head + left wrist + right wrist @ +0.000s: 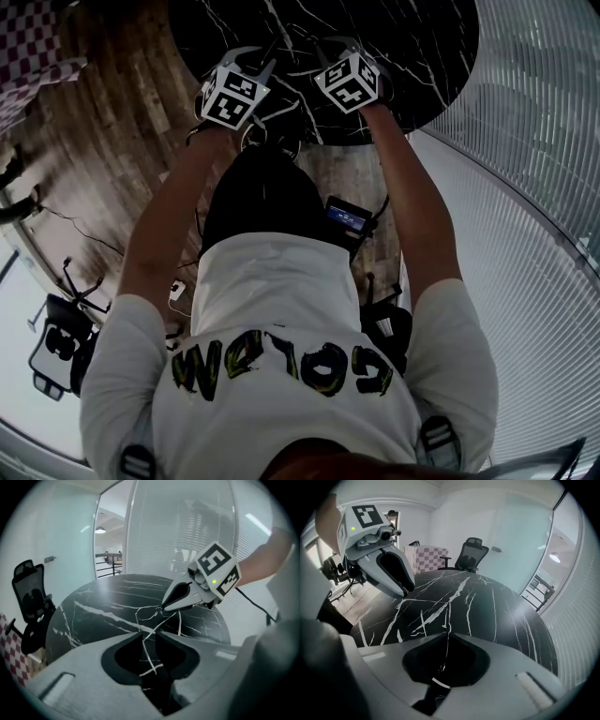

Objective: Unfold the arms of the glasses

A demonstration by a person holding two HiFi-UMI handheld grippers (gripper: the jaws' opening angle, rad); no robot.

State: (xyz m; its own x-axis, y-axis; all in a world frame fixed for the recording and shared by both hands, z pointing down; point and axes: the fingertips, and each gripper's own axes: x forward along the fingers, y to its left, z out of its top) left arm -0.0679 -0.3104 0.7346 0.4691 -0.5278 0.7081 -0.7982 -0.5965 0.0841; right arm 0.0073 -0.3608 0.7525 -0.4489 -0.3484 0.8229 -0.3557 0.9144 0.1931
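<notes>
1. Desk: round, black marble with white veins. It lies at 12 o'clock in the head view.

2. Arms: my left forearm and right forearm both reach forward toward 12 o'clock. The elbows are out at 8 and 4 o'clock. The wrists converge, so the two tools sit side by side over the near rim of the desk with their tips angled toward each other.

3. Left gripper: jaws pressed almost together, and I judge them to be pinching a thin wire that runs into the slot.

4. Right gripper: jaws likewise narrowed onto a thin line. From the left gripper view it sits at 1 o'clock, near.

5. Glasses: thin wire frame, hard to see against the veins. They are strung between the two grippers just above the desk. I cannot tell which part each gripper holds.

Handling note, as judgement: fix one gripper as the anchor on the frame. Swing the other outward in a slow arc about the hinge rather than pulling straight. Grip lightly, since wire this fine would likely bend or slip.
</notes>
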